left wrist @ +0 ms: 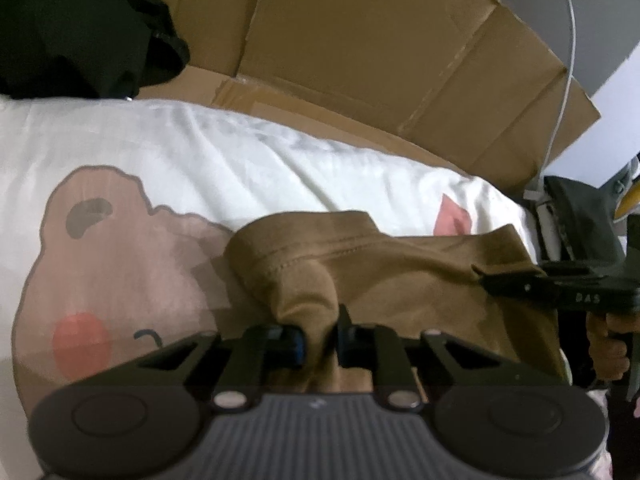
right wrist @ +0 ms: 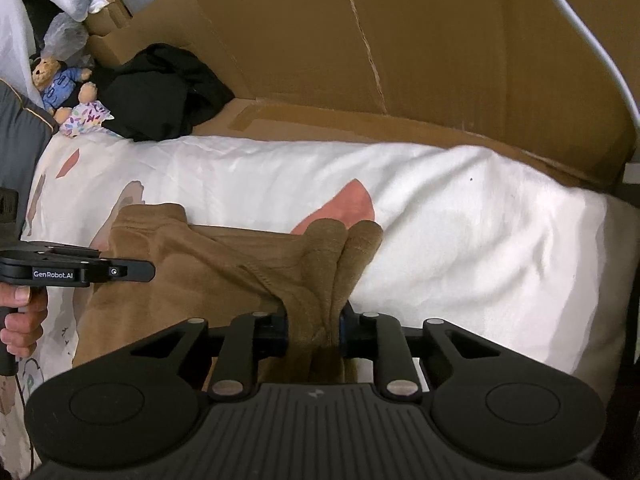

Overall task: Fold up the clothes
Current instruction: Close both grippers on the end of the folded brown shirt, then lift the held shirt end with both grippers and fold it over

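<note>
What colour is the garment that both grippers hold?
Plain tan-brown garment, shown best in the right wrist view.

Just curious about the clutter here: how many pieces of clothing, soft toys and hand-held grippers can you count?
Clothing: 2, brown garment and black garment
Soft toys: 1, teddy bear
Grippers: 2, left gripper and right gripper
Total: 5

White lettering "GenRobot.AI" reads cleanly on the side of the black left gripper (right wrist: 120,270), there at the left edge of the right wrist view. Over in the left wrist view, faint pale letters on the black right gripper (left wrist: 496,282) look like "DAS", though blurred. Nothing else legible on either camera.
</note>
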